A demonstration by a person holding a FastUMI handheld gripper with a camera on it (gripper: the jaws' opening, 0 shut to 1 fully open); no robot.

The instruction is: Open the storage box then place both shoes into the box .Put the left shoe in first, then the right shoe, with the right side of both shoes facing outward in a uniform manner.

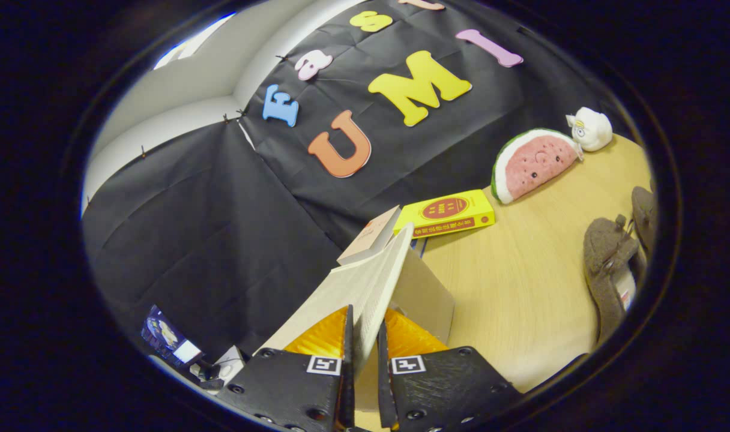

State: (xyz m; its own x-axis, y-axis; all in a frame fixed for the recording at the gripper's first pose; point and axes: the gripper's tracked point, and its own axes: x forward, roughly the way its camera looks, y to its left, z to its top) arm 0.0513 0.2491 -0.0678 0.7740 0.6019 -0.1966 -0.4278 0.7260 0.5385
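You are working over a pale wood-grain tabletop [521, 288] that stretches ahead and to the right of the tool [365, 336], closed in at the back by a black cloth wall [221, 228] with a white wall showing above it. Beyond the fingers a yellow book [449, 213] lies flat near the cloth, with a second, paler book [371, 237] just beside it to the left. Further beyond and to the right sit a watermelon-slice plush [530, 165] and, touching its far corner, a small white plush toy [592, 129]. Well off to the right of the fingers lie the two shoes [611, 264], grey-brown and fuzzy, side by side and nearly touching each other. Your tool is clamped on the lid of the storage box [371, 288]: both fingers press on the thin, off-white panel, which rises tilted from between them and runs ahead toward the books. The panel looks matt and lightly textured, with a plain cardboard-coloured face [422, 297] showing just right of it, resting on the tabletop.
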